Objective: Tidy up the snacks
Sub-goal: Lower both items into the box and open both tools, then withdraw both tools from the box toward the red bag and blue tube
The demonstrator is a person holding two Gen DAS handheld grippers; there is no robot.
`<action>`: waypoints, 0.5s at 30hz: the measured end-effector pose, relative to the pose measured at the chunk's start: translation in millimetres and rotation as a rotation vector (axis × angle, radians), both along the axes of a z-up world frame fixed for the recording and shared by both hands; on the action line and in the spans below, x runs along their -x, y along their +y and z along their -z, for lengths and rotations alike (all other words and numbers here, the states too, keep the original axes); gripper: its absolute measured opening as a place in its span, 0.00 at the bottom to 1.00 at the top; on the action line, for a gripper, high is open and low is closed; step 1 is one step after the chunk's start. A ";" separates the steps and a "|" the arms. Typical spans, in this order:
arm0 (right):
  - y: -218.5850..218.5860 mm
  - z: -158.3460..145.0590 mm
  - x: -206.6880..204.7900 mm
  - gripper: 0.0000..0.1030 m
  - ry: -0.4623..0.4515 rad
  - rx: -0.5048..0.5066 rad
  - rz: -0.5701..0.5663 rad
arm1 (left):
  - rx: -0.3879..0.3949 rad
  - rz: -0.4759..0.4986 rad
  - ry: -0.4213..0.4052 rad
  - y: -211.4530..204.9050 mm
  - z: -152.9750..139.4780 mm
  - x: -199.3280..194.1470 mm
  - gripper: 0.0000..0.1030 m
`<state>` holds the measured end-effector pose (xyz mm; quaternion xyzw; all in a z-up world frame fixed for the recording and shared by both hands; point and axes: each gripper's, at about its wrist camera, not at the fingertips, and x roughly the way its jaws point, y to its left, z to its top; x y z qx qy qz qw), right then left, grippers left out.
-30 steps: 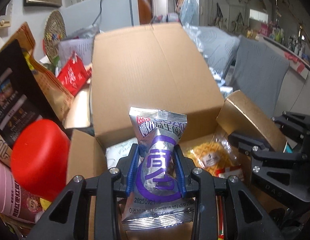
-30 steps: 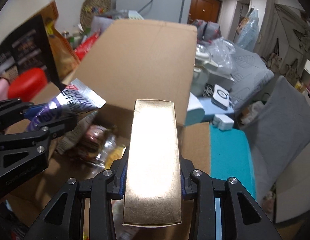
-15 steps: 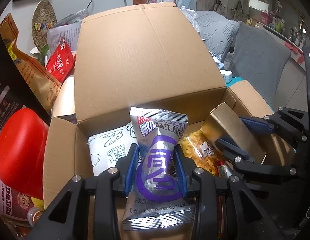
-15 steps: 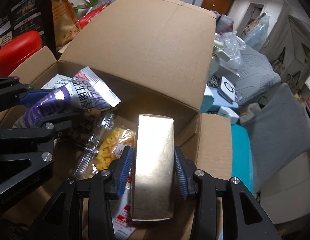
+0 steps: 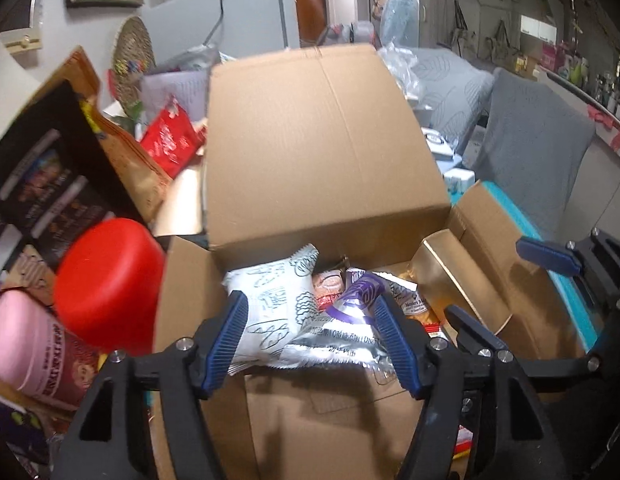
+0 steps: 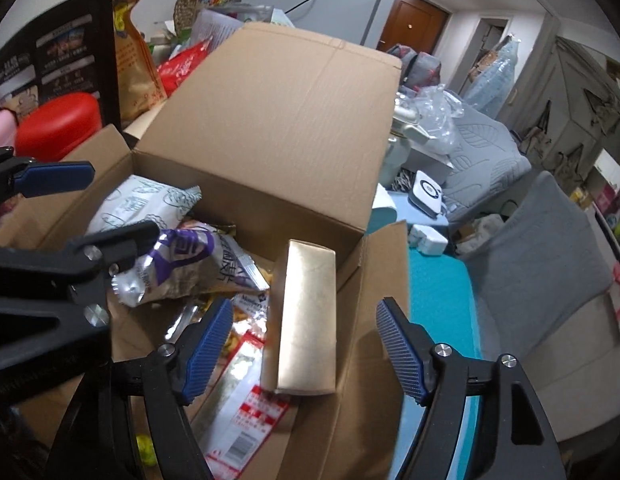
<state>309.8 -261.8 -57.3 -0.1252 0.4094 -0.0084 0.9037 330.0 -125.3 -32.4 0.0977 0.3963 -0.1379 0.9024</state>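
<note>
Inside the open cardboard box (image 5: pixel 326 152), near its right wall, the gold box (image 6: pixel 302 320) is leaning on its long edge, and no finger is touching it. Around it the right gripper (image 6: pixel 306 344) is standing wide open, its blue pads (image 6: pixel 208 344) well apart on both sides of the gold box, and it is holding nothing. Just beside it, the left gripper (image 5: pixel 310 340) is also hanging over the box with its jaws spread wide and gripping nothing. Between its pads, the silver and purple snack bag (image 5: pixel 350 328) is lying loose on top of the other snacks, with one end lying partly on the white snack bag with line drawings (image 5: pixel 270 300). I cannot tell if the right pad is touching the silver bag or is only close to it. Under these bags, a clear packet of yellow snacks (image 6: pixel 234 332) and a packet with a red and white label (image 6: pixel 250 408) are lying on the bottom of the box. Outside the box on the left, a red lid (image 5: pixel 106 284) is sitting on a pink container (image 5: pixel 26 344), and a black package (image 5: pixel 42 176) is standing behind them
</note>
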 end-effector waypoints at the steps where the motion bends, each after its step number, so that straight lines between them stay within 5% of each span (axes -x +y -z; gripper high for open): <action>1: -0.4 -3.0 2.9 0.73 -0.005 -0.009 0.002 | 0.006 -0.001 -0.007 2.2 -4.8 3.6 0.64; 15: 3.3 -64.4 62.0 0.73 -0.122 -0.102 0.018 | 0.052 0.011 -0.134 19.0 -74.1 68.4 0.64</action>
